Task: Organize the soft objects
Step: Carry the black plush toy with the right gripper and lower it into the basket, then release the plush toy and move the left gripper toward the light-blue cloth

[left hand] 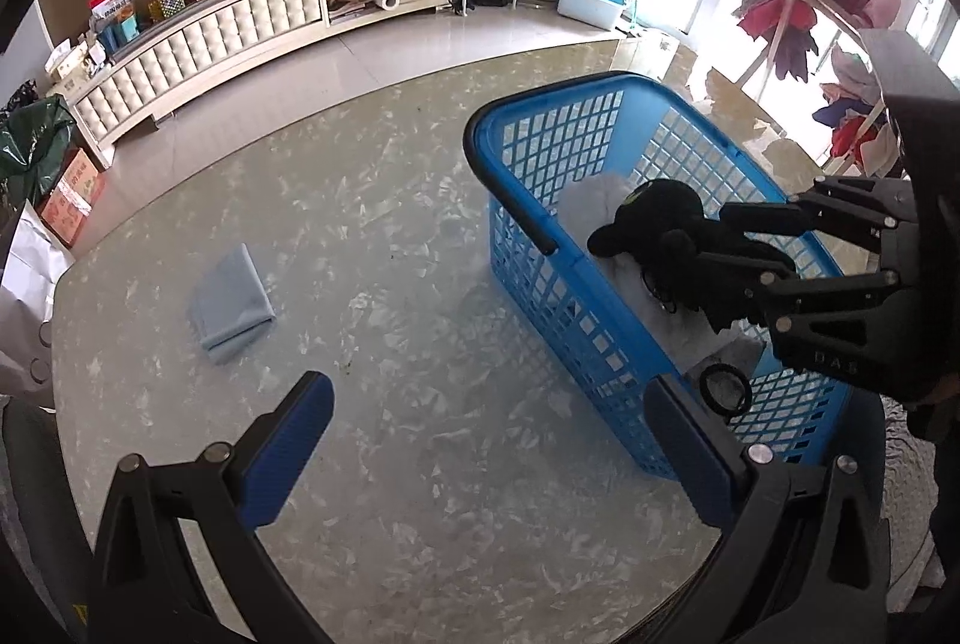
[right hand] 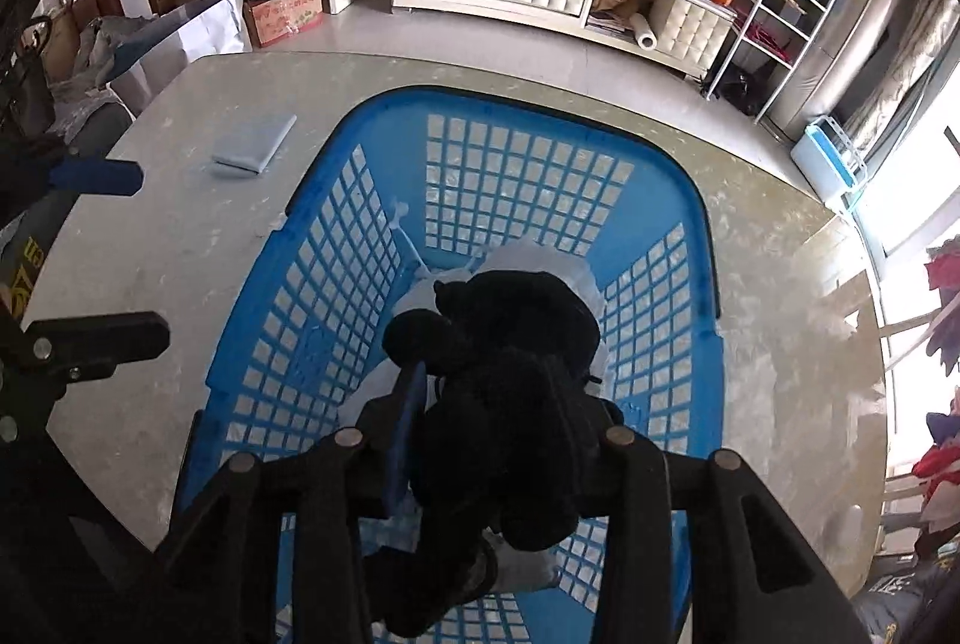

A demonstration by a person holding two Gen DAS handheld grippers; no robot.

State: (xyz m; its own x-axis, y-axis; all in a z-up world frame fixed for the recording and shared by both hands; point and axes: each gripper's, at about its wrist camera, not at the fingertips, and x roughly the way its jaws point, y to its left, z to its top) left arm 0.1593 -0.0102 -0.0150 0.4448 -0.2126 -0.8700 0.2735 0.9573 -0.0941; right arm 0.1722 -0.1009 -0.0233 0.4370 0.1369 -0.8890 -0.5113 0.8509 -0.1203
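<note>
Clamping a black plush toy (right hand: 510,404) between its fingers, my right gripper (left hand: 708,248) holds it over the inside of the blue mesh laundry basket (left hand: 540,152), just above a white soft item (right hand: 540,260) lying on the basket floor. My left gripper (left hand: 486,452) stands wide open and empty over the marbled table (left hand: 372,248), its right finger beside the basket's near wall, with a folded light-blue cloth (left hand: 231,305) lying well apart on the tabletop. Embossed letters on the right gripper's body seem to read "DAS"; I cannot tell for certain.
</note>
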